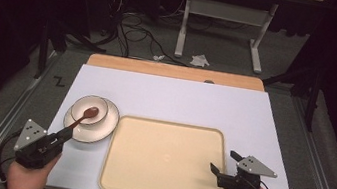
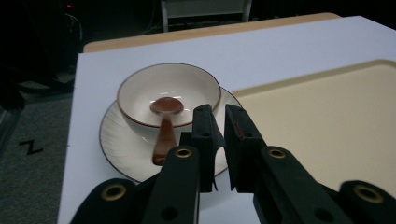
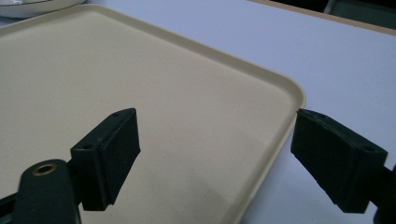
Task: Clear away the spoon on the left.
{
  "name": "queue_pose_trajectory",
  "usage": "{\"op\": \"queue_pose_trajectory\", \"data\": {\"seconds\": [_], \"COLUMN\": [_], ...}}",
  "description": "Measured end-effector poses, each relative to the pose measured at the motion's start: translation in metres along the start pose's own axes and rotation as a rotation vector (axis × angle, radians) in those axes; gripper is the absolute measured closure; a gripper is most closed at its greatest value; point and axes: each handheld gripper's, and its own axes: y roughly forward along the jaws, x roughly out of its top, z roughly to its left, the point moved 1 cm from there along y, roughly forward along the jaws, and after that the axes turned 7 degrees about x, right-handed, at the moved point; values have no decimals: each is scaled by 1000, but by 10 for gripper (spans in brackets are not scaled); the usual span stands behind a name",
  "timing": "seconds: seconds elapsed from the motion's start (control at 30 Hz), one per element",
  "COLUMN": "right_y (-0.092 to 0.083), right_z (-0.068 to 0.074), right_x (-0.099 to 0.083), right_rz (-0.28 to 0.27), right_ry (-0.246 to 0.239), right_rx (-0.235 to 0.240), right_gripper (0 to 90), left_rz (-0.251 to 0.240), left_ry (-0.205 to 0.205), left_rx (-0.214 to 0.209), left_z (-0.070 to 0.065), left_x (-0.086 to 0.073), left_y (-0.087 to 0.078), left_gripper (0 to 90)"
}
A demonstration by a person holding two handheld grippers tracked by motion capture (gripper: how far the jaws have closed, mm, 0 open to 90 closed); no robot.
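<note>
- Dark floor with cables and the legs of another stand lies beyond the white table (image 1: 171, 97), whose far edge shows a strip of wood.
- Landmark: the beige tray (image 1: 167, 160), which sits on the near middle of the table.
- Just left of the tray's far-left corner stands a white saucer (image 1: 107, 120) with a brown-rimmed bowl (image 1: 81, 107) on it; the saucer's rim nearly meets the tray's edge.
- A brown spoon (image 1: 86, 114) lies with its scoop inside the bowl and its handle sloping out over the bowl's near rim towards the saucer's near-left edge.
- Left of the tray, the left gripper (image 1: 65, 134) points at the saucer from the near-left; in the left gripper view its jaws stand nearly together with a narrow gap and nothing between them.
- In that view the spoon's handle (image 2: 163, 140) lies just left of the jaws, beside them and not inside the gap; whether the left jaw touches it I cannot tell.
- At the tray's near-right corner, the right gripper (image 1: 224, 164) is held level, jaws spread wide.
- In the right gripper view one jaw hangs over the tray's floor and the other outside the rim, over the bare table, so the rim runs between them untouched.
- Saucer, bowl and spoon lie well apart from this gripper, across the tray.
</note>
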Motion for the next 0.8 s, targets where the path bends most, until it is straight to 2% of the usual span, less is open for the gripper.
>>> {"op": "queue_pose_trajectory", "data": {"seconds": [0.03,0.1,0.17,0.3,0.37,0.47,0.63,0.7,0.8], "right_y": [0,0,0,0,0,0,0,0,0], "right_z": [0,-1,-1,-1,-1,-1,-1,0,0], "right_x": [0,0,0,0,0,-1,0,0,1], "right_rz": [0,-1,-2,-2,2,3,-6,-6,-4], "right_ry": [0,2,1,1,1,1,-4,-3,-7], "right_rx": [-1,-2,-2,-1,0,0,-3,-4,-1], "right_gripper": [166,167,166,167,166,167,167,167,167], "left_rz": [-1,-5,-6,-55,-76,-91,-99,-86,-72], "left_ry": [-5,-14,-18,-4,13,14,-14,-16,-20], "left_rx": [12,24,21,-20,-6,13,55,92,99], "left_z": [4,8,10,4,3,6,16,18,19], "left_x": [-1,-2,-2,4,8,10,8,6,5], "left_y": [-1,-1,-2,-13,-18,-22,-23,-20,-17], "left_gripper": [750,682,607,441,394,338,373,405,442]}}
